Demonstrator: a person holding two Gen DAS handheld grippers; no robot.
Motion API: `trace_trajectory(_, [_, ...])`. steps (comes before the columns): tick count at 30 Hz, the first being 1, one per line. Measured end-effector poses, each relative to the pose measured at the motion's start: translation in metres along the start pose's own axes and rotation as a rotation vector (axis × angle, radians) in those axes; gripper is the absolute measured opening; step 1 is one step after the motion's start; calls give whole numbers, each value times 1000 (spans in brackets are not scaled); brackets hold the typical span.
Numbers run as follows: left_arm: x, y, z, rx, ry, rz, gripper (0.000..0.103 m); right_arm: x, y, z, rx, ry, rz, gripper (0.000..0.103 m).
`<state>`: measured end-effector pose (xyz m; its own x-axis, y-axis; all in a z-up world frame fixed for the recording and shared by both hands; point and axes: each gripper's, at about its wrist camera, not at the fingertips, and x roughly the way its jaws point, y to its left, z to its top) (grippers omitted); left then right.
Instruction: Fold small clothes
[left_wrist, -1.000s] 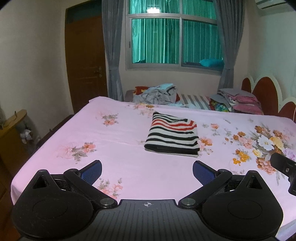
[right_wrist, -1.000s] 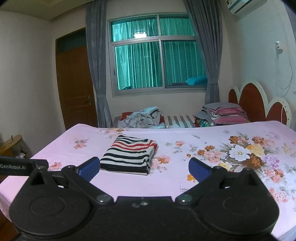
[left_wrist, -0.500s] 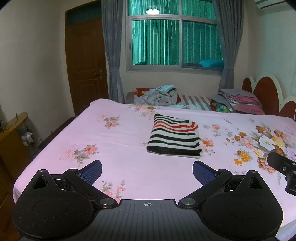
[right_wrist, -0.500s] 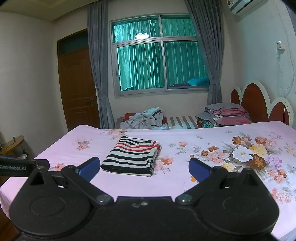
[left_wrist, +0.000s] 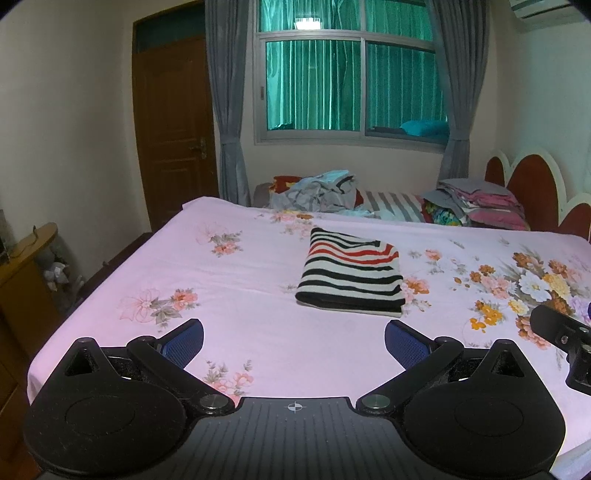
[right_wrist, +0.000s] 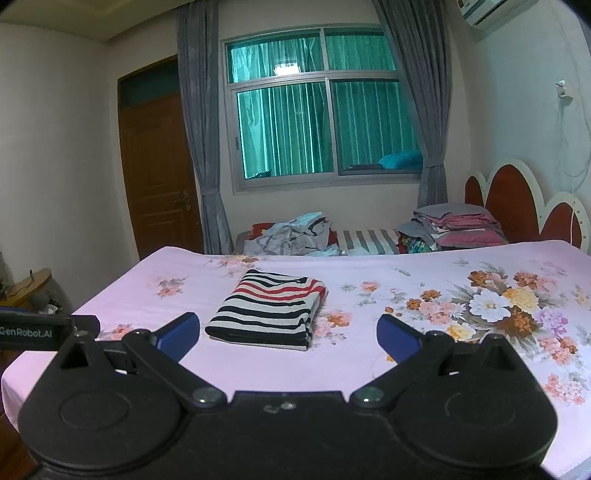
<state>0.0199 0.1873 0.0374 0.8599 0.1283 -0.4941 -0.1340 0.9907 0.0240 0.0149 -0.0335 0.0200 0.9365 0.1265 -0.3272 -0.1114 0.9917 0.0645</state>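
The folded striped shirt (left_wrist: 351, 275) is laid flat on the pink bed (left_wrist: 240, 332), looks soft, light and floppy, and is best pinched at its thick near edge, while the left gripper (left_wrist: 293, 339) and right gripper (right_wrist: 288, 332) are held wide open and empty.

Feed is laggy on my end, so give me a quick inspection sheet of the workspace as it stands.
Surface: pink floral bed sheet, smooth.
Job's things: striped garment, folded, lying flat mid-bed.
Clutter: rumpled clothes heap and stacked folded clothes beyond the far edge.
Grippers: left gripper and right gripper open, fingers holding nothing.
Cables: wire on right wall.
Surroundings: door, curtained window, headboard.
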Motion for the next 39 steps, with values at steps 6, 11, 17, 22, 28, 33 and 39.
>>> trace_trajectory(6, [0,-1,-1,1,-1,1,103,2,0,0,1,5,1,102])
trace_trajectory(11, [0,-2,-1,2,-2,1,103,2,-2,0,-2,5,3,102])
trace_trajectory(17, [1,-3,-1,3,0,0,103,4,-2,0,-4,6,4,102])
trace_trajectory(22, [2,-2,-1,4,0,1,103,5,-3,1,-5,9,11,102])
trace_trajectory(28, [2,-2,-1,2,2,1,103,6,-3,1,-6,10,14,102])
trace_trajectory(33, [3,-2,-1,3,5,0,103,9,-3,1,-5,14,18,102])
trace_trajectory(39, [5,-3,-2,5,8,-1,103,12,-3,1,-2,16,20,102])
